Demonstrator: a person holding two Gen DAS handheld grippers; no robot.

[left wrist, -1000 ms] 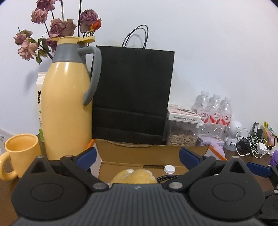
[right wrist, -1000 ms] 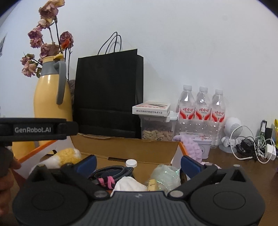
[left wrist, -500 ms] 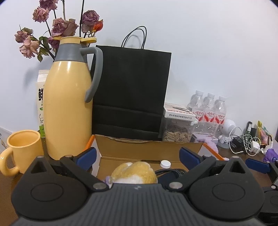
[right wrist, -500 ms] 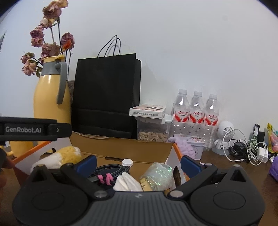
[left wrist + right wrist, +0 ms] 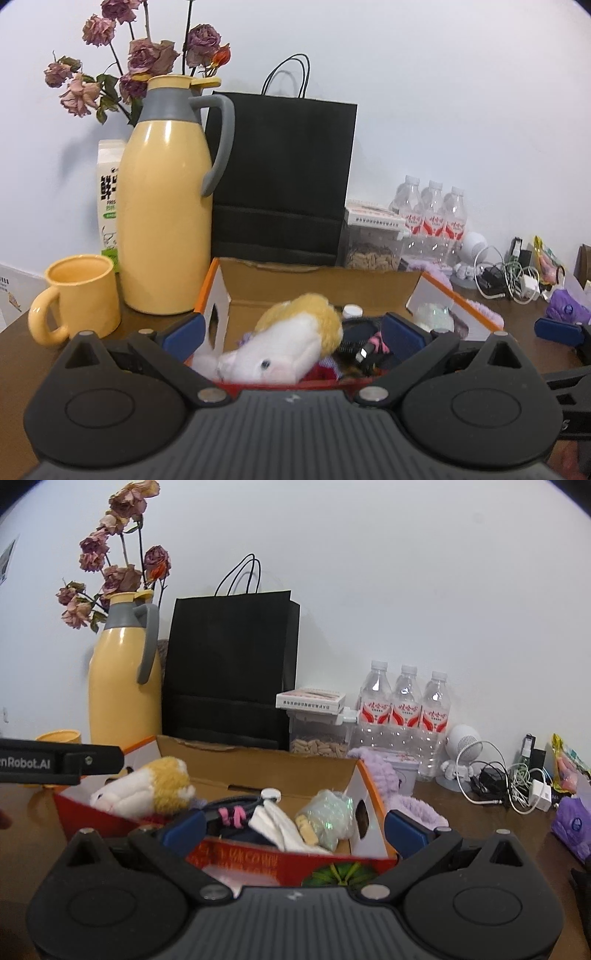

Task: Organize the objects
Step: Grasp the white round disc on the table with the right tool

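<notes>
Two low fisheye views, each looking forward over its own gripper body toward a white wall. The left wrist view sits close behind the open cardboard box (image 5: 317, 277), near the yellow jug (image 5: 166, 221). The right wrist view looks from further right — the same box (image 5: 258, 762), jug (image 5: 123, 686) and black paper bag (image 5: 231, 664) appear in both.

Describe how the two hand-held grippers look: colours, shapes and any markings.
Each hand-held gripper, left and right, has a ribbed dark grey body, two round black housings with silver screws, and blue-padded fingers. The left one's black side reads "Robot.AI" in white.
</notes>
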